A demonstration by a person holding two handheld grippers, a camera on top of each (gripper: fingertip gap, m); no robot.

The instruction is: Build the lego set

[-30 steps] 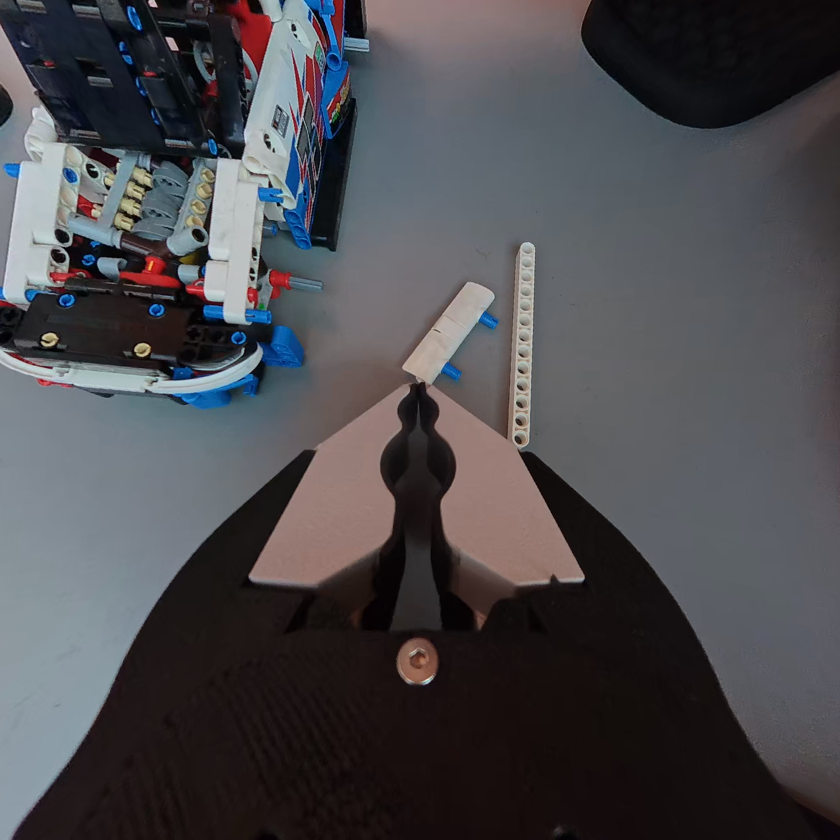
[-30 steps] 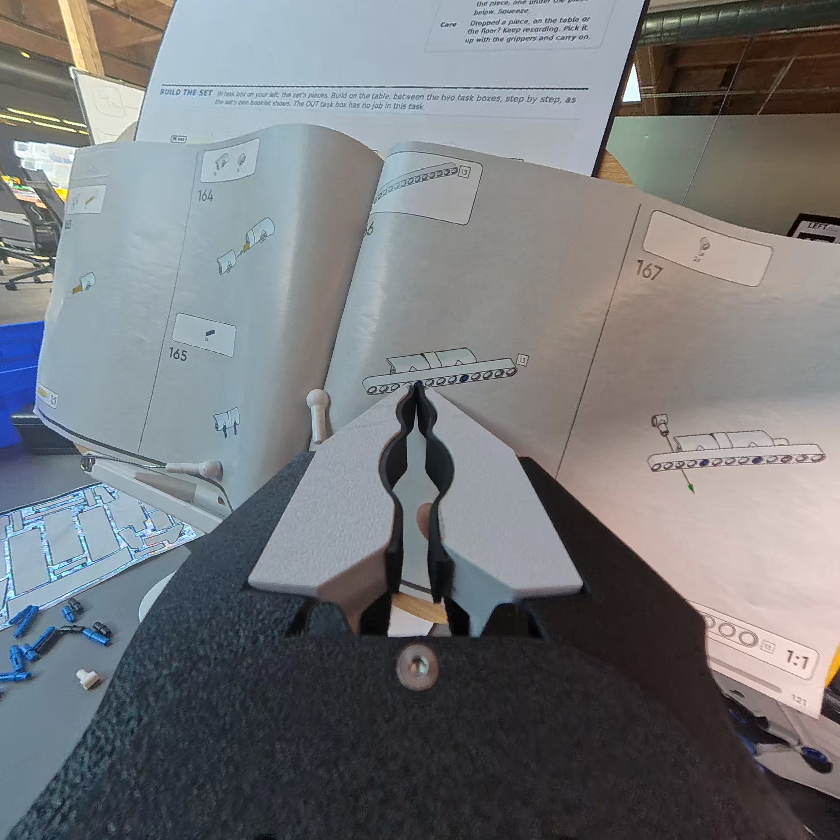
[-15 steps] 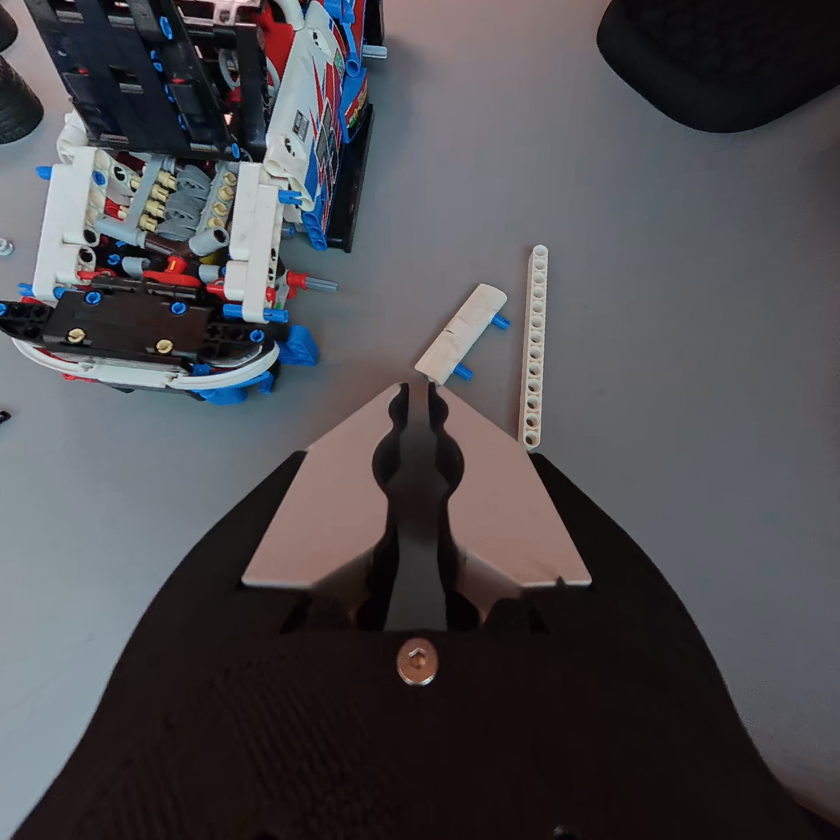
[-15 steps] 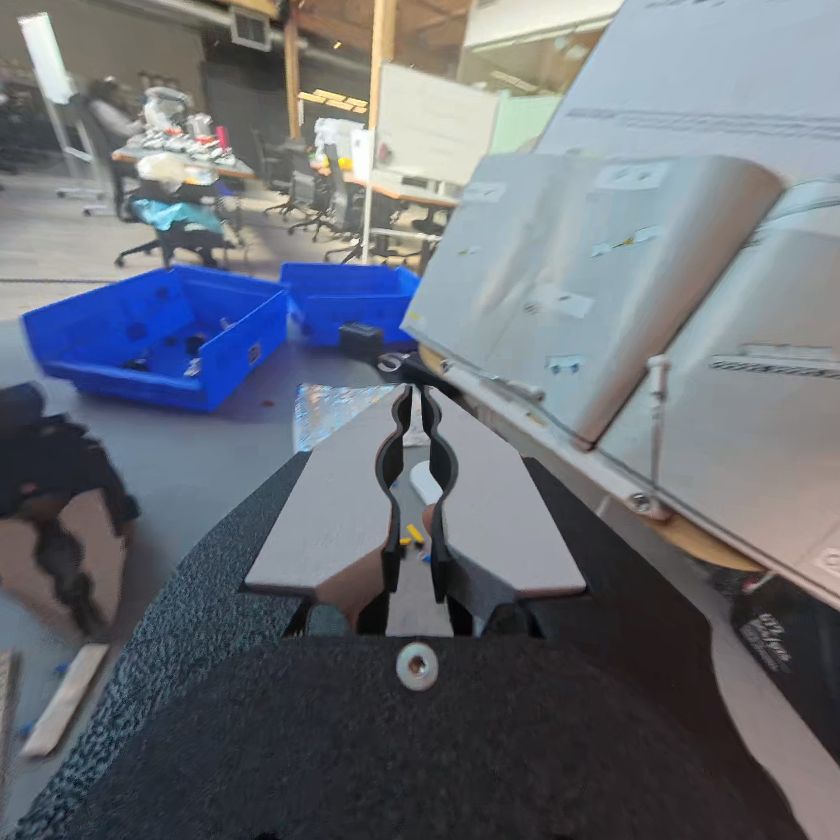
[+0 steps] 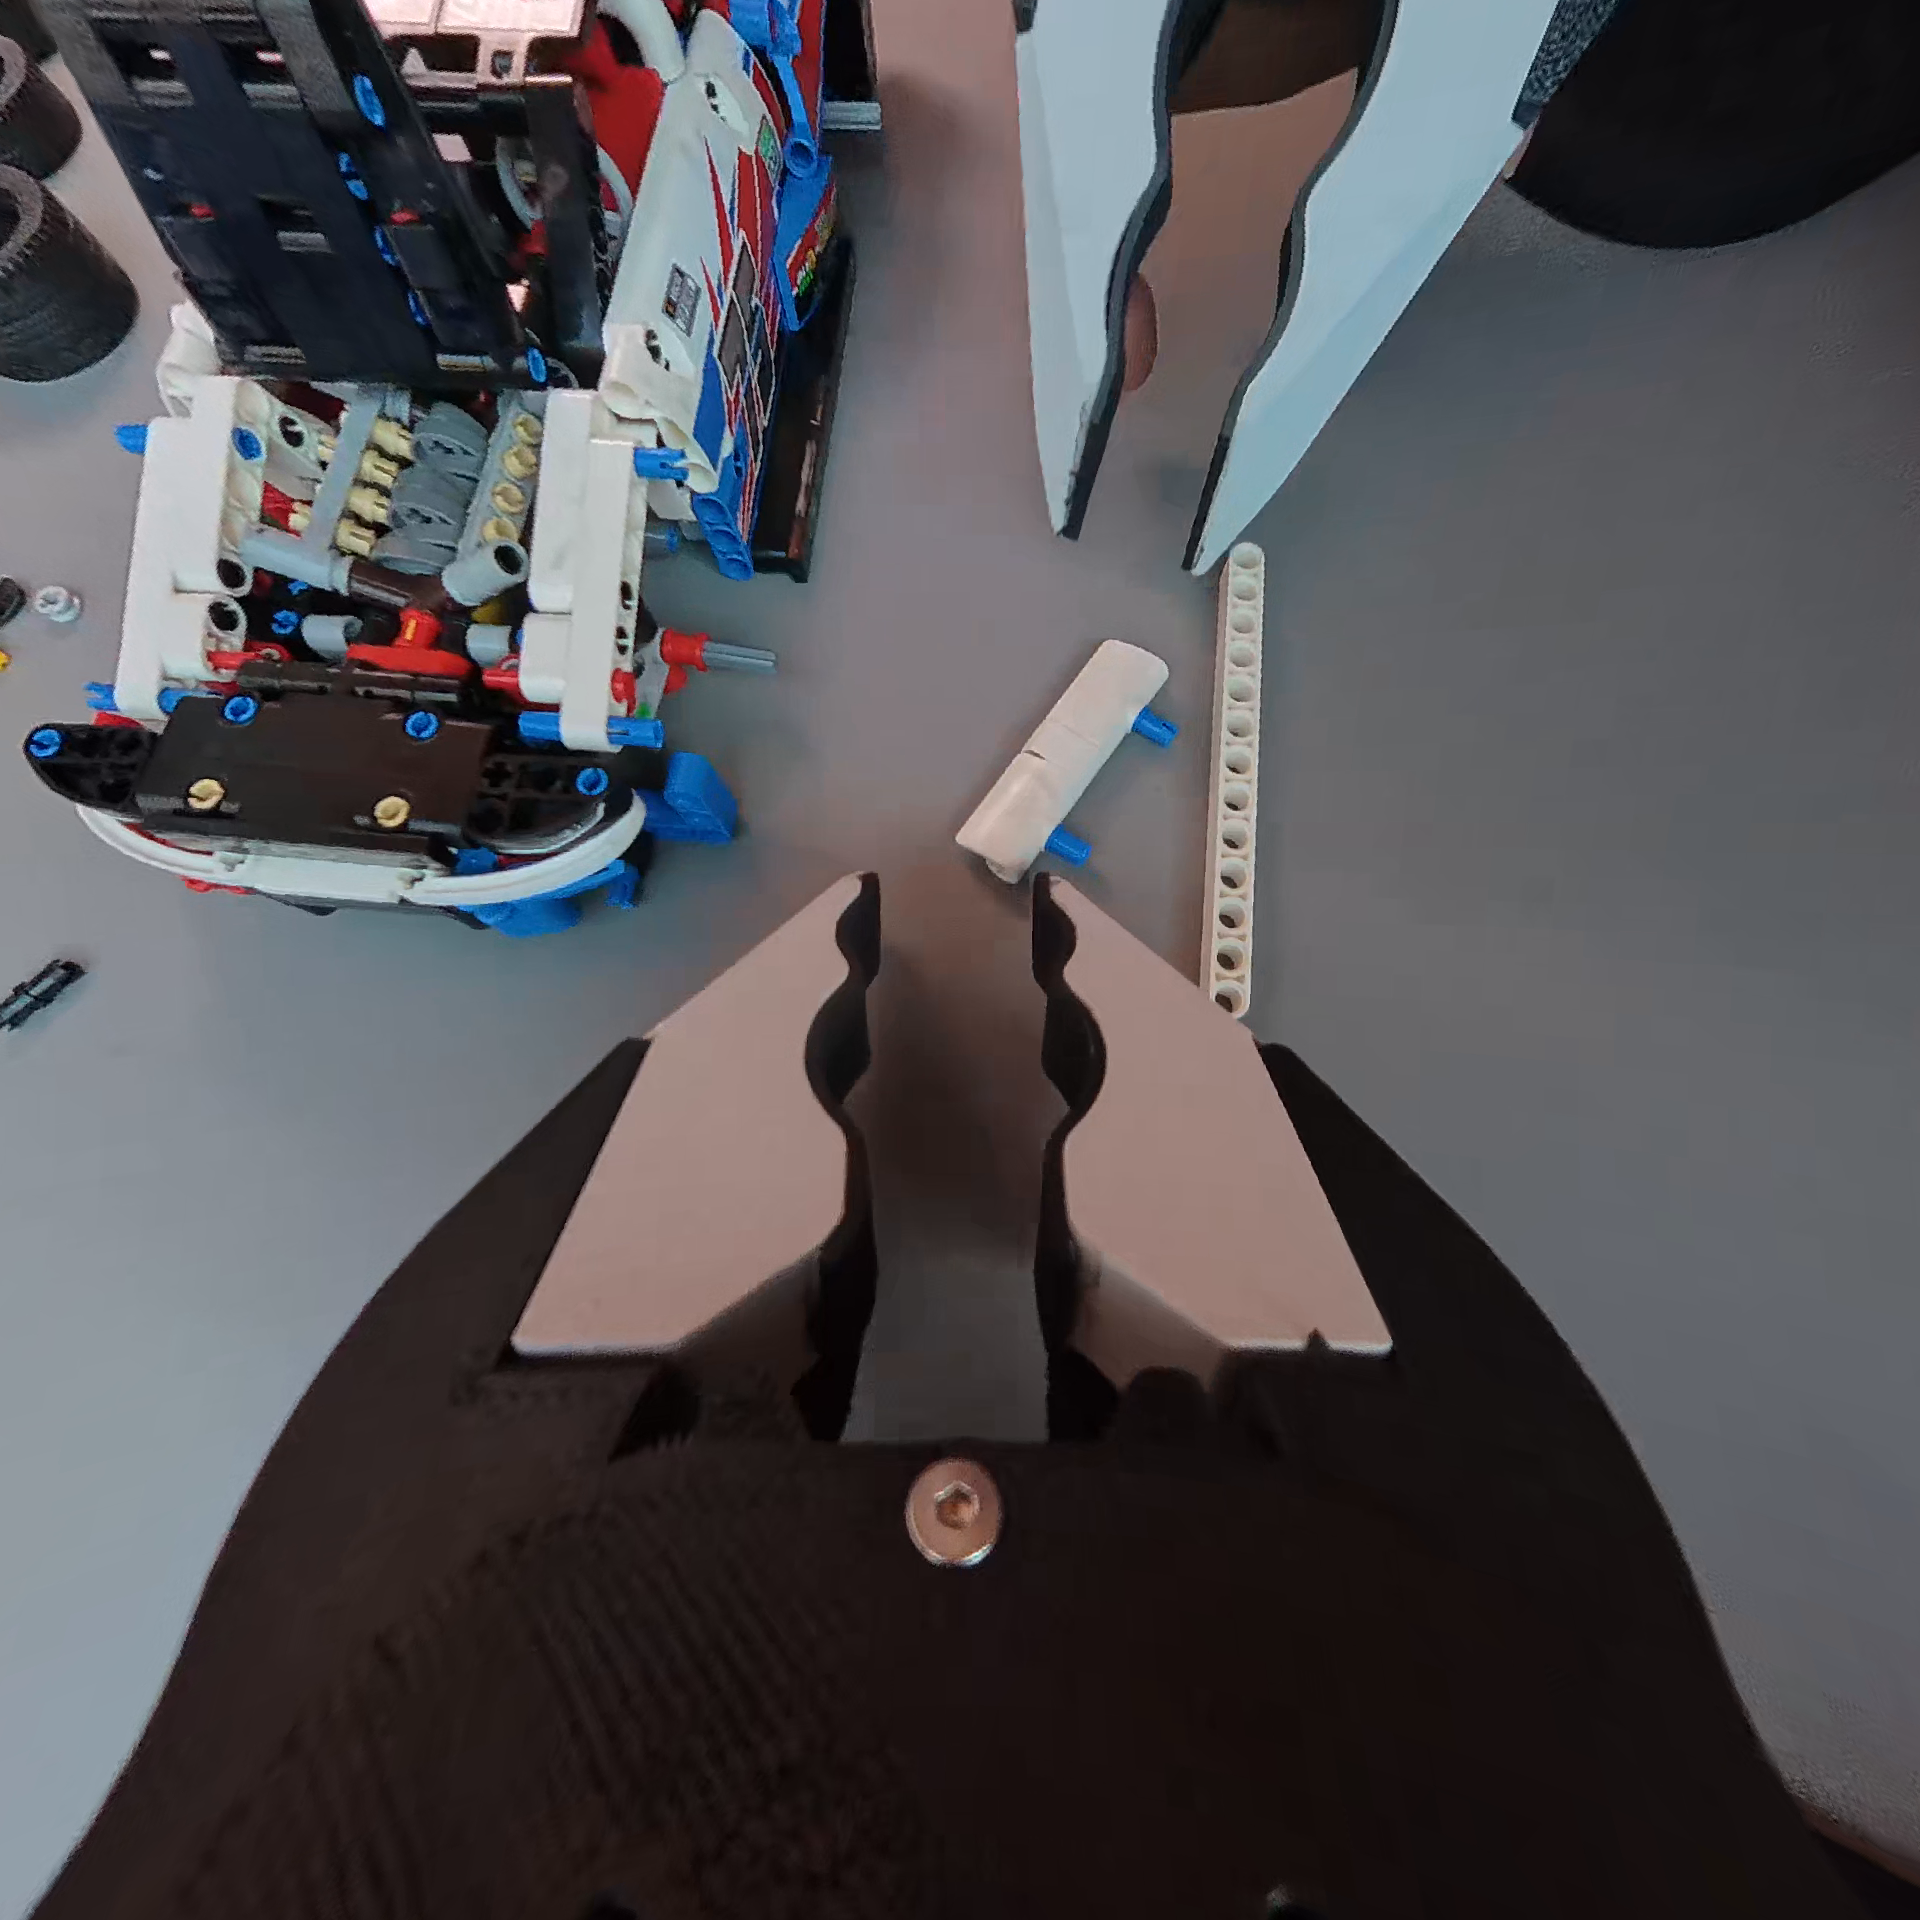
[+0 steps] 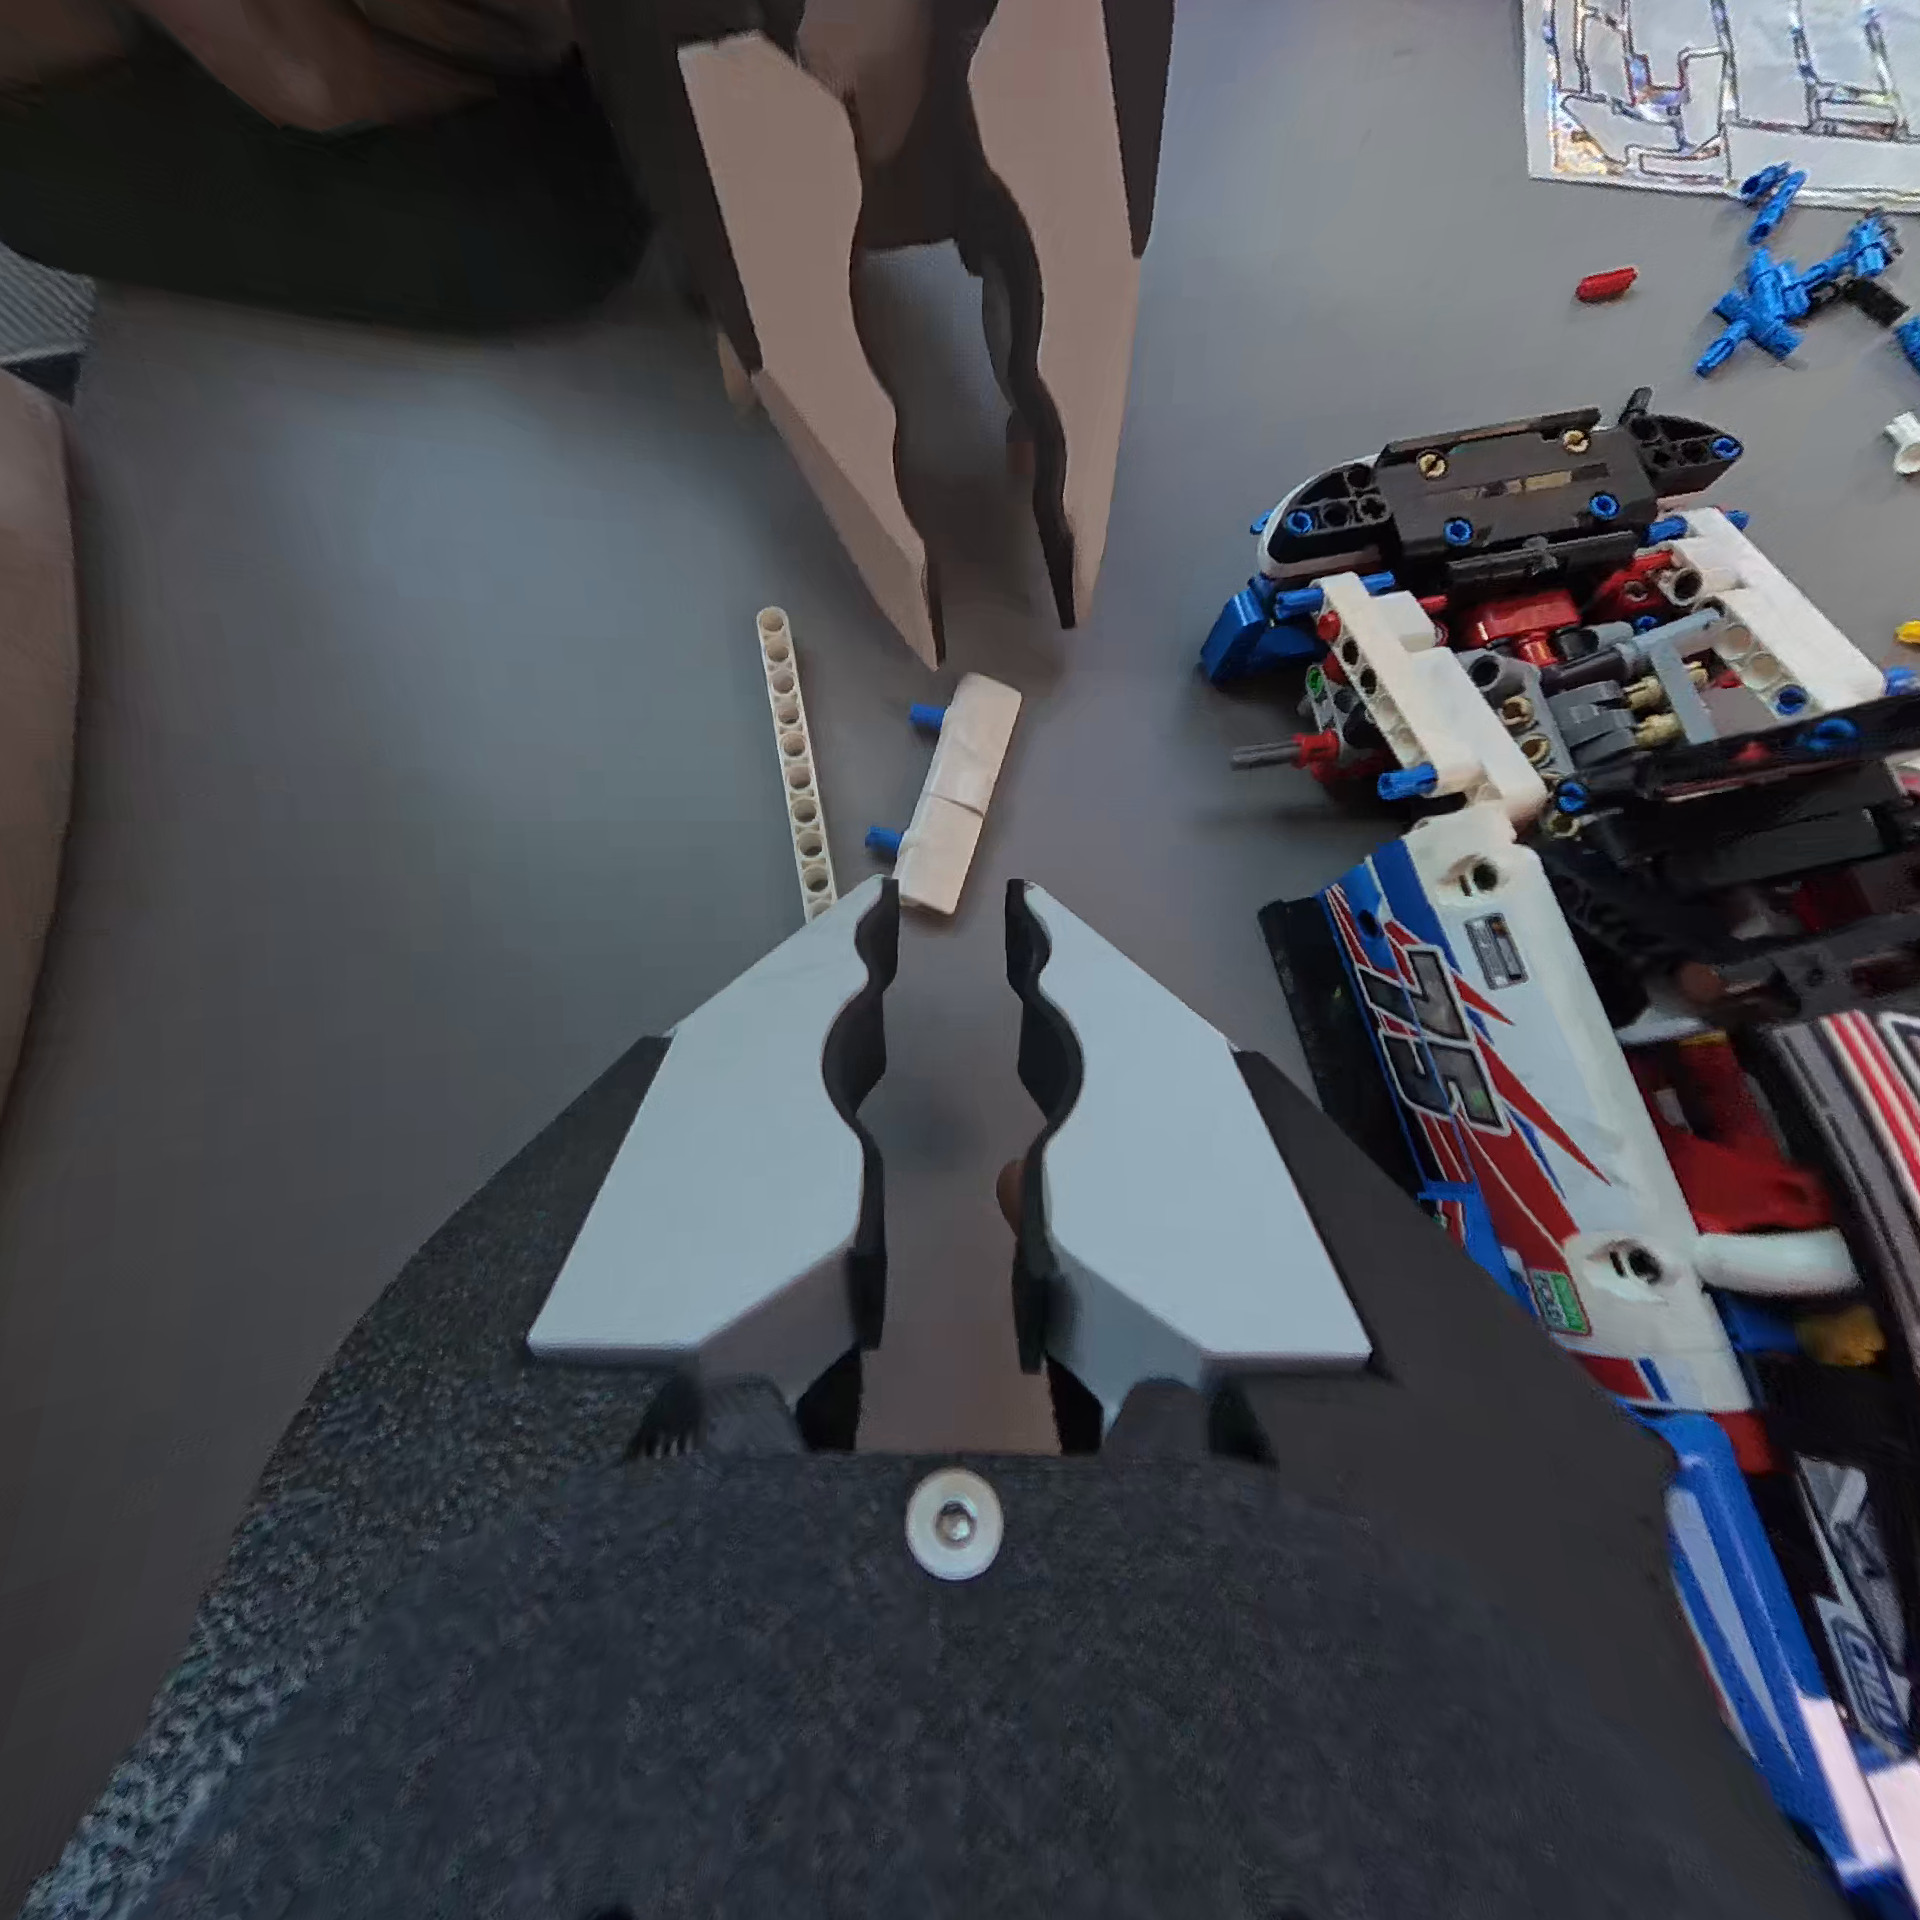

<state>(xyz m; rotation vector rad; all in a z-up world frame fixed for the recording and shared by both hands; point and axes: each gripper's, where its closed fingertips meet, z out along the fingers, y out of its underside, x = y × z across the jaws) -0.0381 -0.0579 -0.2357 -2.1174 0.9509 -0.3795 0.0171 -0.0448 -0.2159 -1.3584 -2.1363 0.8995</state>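
Observation:
A white curved panel piece (image 5: 1065,758) with two blue pins lies on the grey table, next to a long white holed beam (image 5: 1236,769). My left gripper (image 5: 954,891) is open and empty, its tips just short of the panel's near end. My right gripper (image 6: 951,896) is open and empty too, at the panel's (image 6: 956,795) other end, with the beam (image 6: 795,753) to its left. Each gripper shows in the other's view, the right one (image 5: 1127,545) and the left one (image 6: 997,639). The half-built white, blue and red truck (image 5: 416,499) stands to the left.
Black tyres (image 5: 42,260) lie at the far left. A sticker sheet (image 6: 1714,94), loose blue connectors (image 6: 1787,301) and a red pin (image 6: 1605,283) lie beyond the truck (image 6: 1558,831). A small black pin (image 5: 42,992) lies at the left edge. A dark chair (image 5: 1714,125) is at the top right. Across from one pair of fingers to the other is roughly 7 cm. The small black pin (image 5: 42,992) is about 15 cm from my left fingertips and 20 cm from my right.
My left gripper has opened from shut. My right gripper swung down from the instruction booklet to the table, opened, and now faces the left one across the white panel piece.

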